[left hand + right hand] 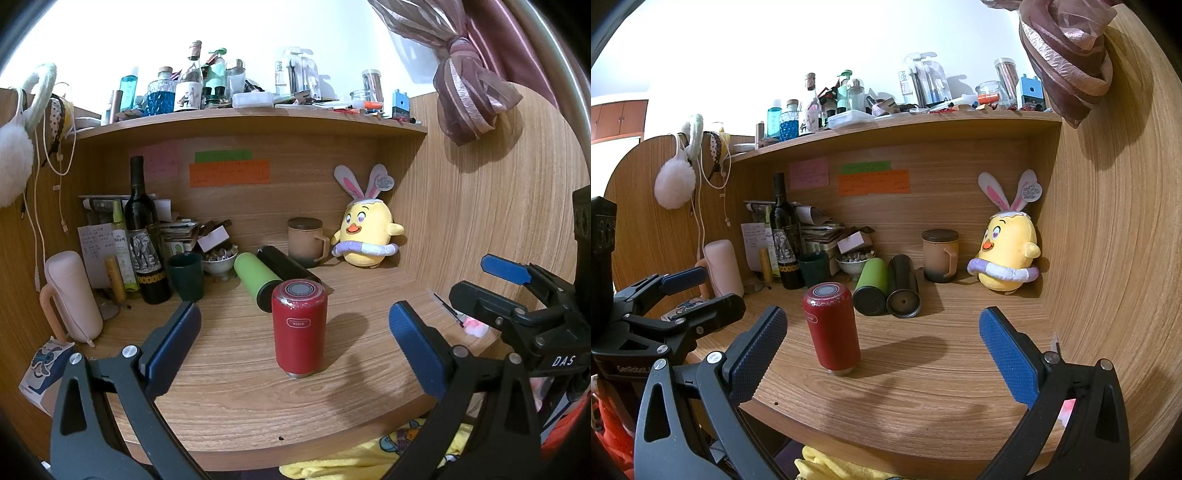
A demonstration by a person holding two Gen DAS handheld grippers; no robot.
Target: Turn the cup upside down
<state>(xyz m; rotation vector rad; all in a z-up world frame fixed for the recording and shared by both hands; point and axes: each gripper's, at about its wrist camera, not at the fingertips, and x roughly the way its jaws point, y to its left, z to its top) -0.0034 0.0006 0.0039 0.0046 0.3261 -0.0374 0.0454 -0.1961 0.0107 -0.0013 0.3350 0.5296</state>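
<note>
A red insulated cup (299, 326) stands on the wooden desk (258, 398) with its metal-rimmed end down and its printed label upside down. It also shows in the right wrist view (833, 326). My left gripper (295, 339) is open, its blue pads either side of the cup but nearer the camera, not touching it. My right gripper (882, 343) is open and empty, with the cup just right of its left pad. The right gripper also shows at the right edge of the left wrist view (480, 288), and the left gripper at the left edge of the right wrist view (701, 291).
A green flask (256, 277) and a black flask (286, 264) lie on their sides behind the cup. A brown mug (306, 242), a yellow chick plush (365, 232), a wine bottle (142, 229), a dark green cup (186, 277) and a pink case (72, 295) stand along the back and left.
</note>
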